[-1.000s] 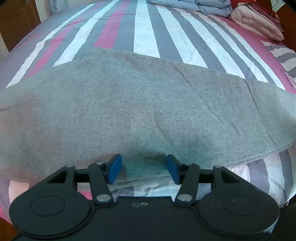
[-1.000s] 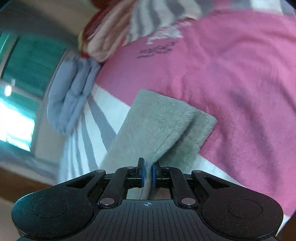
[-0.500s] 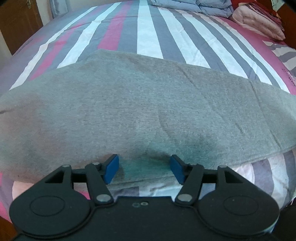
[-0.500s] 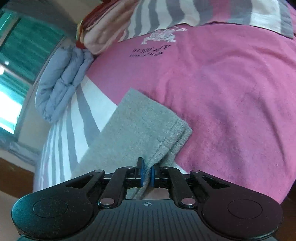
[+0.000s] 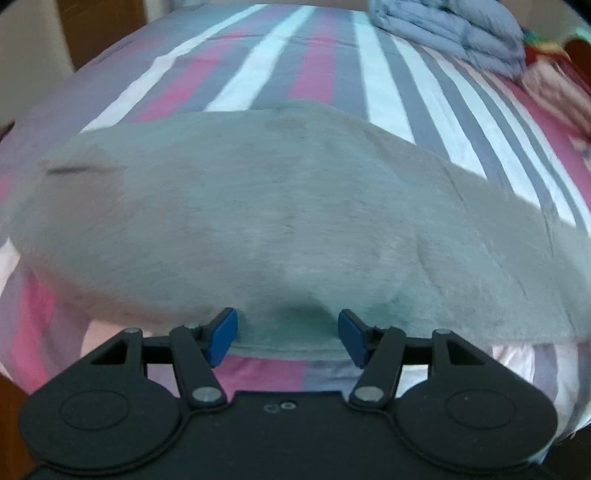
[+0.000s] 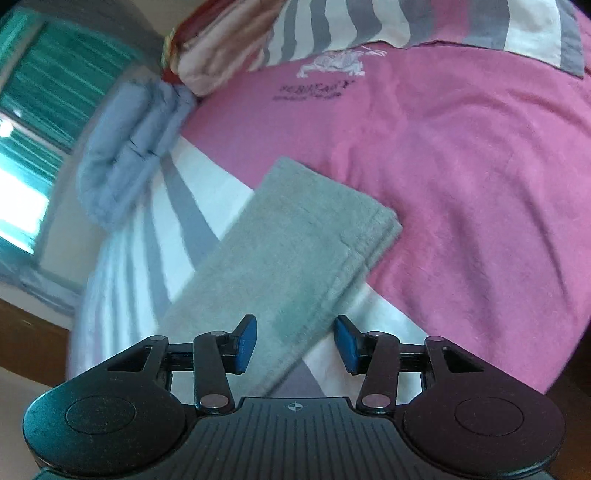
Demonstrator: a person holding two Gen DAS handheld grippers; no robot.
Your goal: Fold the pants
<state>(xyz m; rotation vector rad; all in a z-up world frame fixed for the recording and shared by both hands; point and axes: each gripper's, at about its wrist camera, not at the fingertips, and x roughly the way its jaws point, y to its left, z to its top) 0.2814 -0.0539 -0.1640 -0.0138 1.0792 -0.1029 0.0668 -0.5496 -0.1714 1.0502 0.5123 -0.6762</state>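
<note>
Grey pants lie flat across the striped bed. My left gripper hovers at their near edge, and that edge shows between its blue pads. The jaws stand wide and are closing slightly, with no pad pressing the cloth. In the right wrist view the folded leg end of the pants rests on the pink part of the bedding. My right gripper sits just above it with its jaws opening, and the cloth lies loose below the gap.
A folded blue-grey quilt lies at the far end of the bed, also in the right wrist view as the quilt. Pink bedding is piled beside it. A window is at the left, with wood below.
My right gripper has opened and let go of the pants' leg end, which now lies flat on the bed. My left gripper has shifted sideways along the near edge, still open.
</note>
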